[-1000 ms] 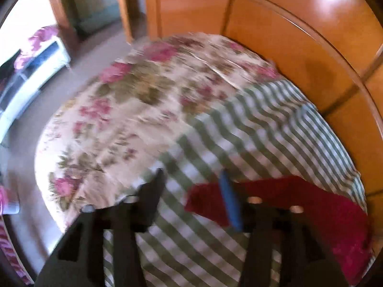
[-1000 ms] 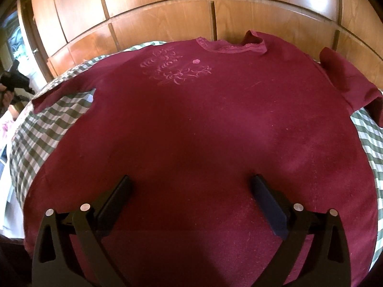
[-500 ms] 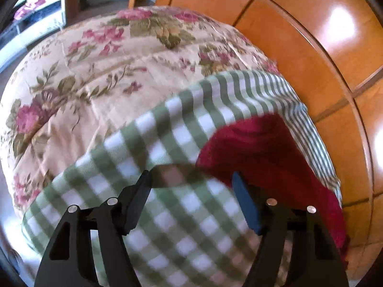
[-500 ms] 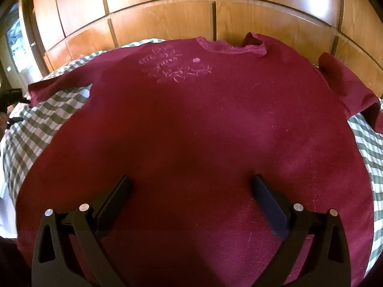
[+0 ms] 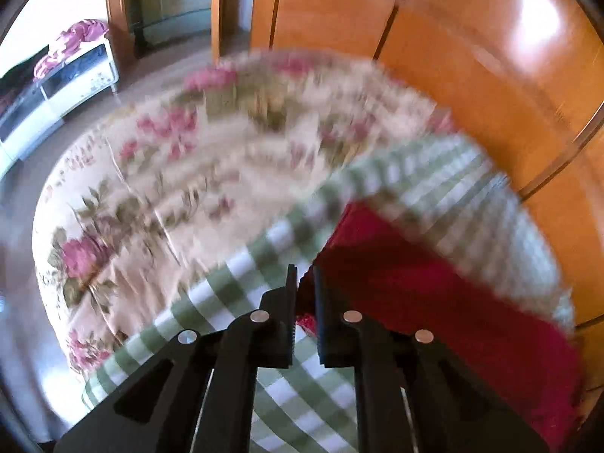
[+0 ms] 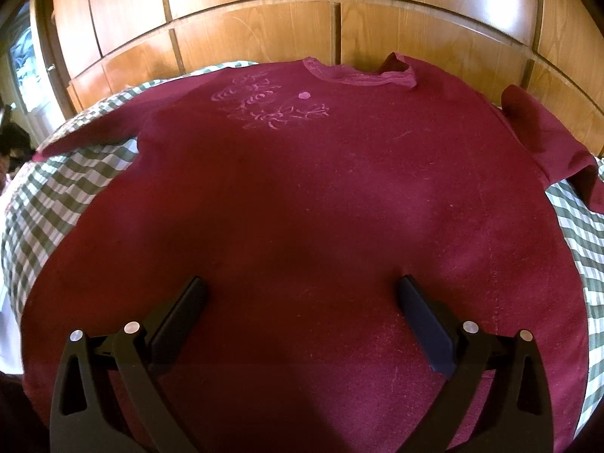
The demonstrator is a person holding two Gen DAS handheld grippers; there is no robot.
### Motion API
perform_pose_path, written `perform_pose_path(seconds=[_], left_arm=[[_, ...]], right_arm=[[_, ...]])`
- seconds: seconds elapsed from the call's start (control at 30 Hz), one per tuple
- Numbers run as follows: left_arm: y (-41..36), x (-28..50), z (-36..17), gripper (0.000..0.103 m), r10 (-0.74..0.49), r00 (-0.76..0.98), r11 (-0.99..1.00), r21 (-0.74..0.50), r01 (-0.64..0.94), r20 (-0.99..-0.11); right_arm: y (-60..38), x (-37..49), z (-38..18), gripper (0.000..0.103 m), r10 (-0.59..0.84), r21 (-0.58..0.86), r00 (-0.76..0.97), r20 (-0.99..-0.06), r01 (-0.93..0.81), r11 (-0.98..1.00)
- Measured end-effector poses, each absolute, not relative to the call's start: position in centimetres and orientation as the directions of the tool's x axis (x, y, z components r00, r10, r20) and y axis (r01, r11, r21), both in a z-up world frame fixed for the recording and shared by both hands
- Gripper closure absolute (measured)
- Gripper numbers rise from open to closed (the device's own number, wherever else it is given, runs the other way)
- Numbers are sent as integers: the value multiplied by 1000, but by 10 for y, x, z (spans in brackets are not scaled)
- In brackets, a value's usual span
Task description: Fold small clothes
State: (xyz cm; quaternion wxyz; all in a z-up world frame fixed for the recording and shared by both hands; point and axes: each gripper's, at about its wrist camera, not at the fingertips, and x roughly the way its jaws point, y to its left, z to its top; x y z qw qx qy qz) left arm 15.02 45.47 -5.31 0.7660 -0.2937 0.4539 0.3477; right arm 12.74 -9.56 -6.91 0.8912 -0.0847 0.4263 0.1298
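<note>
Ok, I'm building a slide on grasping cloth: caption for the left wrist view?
Left gripper, jaws just closing, pinches the sleeve tip of a red shirt lying on a green checked cloth.

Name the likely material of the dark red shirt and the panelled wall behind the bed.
Shirt: soft knit, probably cotton; matte, lint-flecked, ribbed collar, faded pink print. Panelled wall: wood or wood veneer, glossy varnish; visible grain and bright reflections.

A home bedroom: a bed [image 5: 158, 196] with a floral cover, a green checked blanket [image 6: 56, 196] on it, beside wooden wardrobe doors [image 6: 264, 30].
</note>
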Motion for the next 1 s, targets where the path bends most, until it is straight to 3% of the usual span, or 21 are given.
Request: perform_pose_path(seconds=[0.07, 0.1, 0.13, 0.23, 0.33, 0.43, 0.53, 0.63, 0.8, 1.0], left_arm=[[447, 158, -63, 82, 300, 287, 583, -63, -810, -910], [440, 159, -57, 64, 333, 278, 574, -40, -818, -901], [434, 160, -51, 57, 354, 285, 567, -38, -823, -891], [389, 161, -19, 47, 386, 419, 621, -104, -777, -822], [312, 173, -1, 46, 288, 541, 772, -142, -619, -790], [218, 181, 1, 46, 115, 623, 901, -183, -394, -774], [118, 182, -11, 46, -67, 631, 961, -220, -167, -773], [48, 176, -26, 46, -160, 600, 973, -226, -35, -784], [-7, 173, -52, 43, -174, 523, 984, -162, 69, -834], [-13, 170, -57, 36, -131, 525, 991, -110, 71, -841]], right_arm=[[-98, 127, -69, 3, 165, -35, 603, -781, -306, 952], [-99, 127, -68, 3, 168, -32, 602, -781, -307, 951], [-99, 127, -68, 3, 171, -28, 602, -780, -307, 951], [-101, 128, -66, 3, 180, -17, 593, -784, -312, 950], [-112, 131, -55, 4, 233, 59, 557, -797, -313, 948], [-153, 139, -33, 21, 279, 179, 567, -775, -226, 957], [-234, 149, -12, 24, 247, 290, 641, -727, -40, 956], [-331, 160, -10, 27, 142, 374, 688, -711, 201, 905], [-465, 195, -26, 39, -5, 455, 694, -720, 479, 751], [-530, 254, -29, 41, -78, 508, 706, -704, 578, 639]])
